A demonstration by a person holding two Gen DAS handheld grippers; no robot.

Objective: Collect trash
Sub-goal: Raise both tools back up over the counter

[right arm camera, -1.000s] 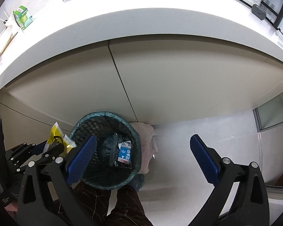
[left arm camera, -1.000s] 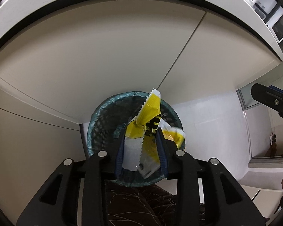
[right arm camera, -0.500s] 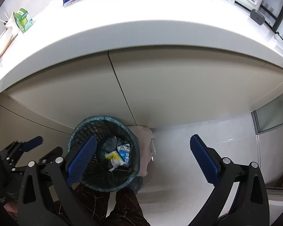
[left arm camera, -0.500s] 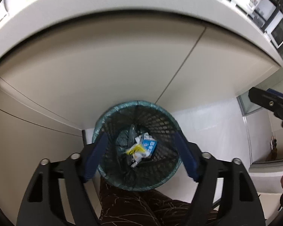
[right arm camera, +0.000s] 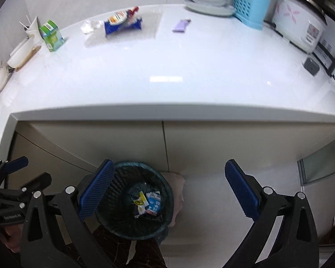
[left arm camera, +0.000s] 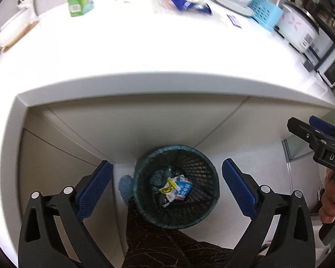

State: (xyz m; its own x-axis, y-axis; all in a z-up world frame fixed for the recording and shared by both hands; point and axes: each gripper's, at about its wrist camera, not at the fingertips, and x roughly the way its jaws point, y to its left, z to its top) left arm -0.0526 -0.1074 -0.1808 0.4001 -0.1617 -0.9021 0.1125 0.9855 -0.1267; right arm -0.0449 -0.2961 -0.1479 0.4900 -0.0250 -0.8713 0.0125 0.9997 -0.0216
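The bin (right arm camera: pixel 134 201) is set on the floor in front of the cabinet, below the surface (right arm camera: pixel 167 67). Wrappers (right arm camera: pixel 148 203) lie in it. A carton (right arm camera: pixel 51 36) is placed at the surface's left, a rice cooker (right arm camera: pixel 299 24) at its right.

A home kitchen.
A white countertop (right arm camera: pixel 167 71) carries a rice cooker (right arm camera: pixel 299 24) at its right edge, stacked plates (right arm camera: pixel 208 2) at its back edge, above cabinet doors (right arm camera: pixel 234 143) and a mesh wastebasket (right arm camera: pixel 136 201).

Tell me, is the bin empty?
No, the bin holds a yellow wrapper and a blue carton on its dark liner.
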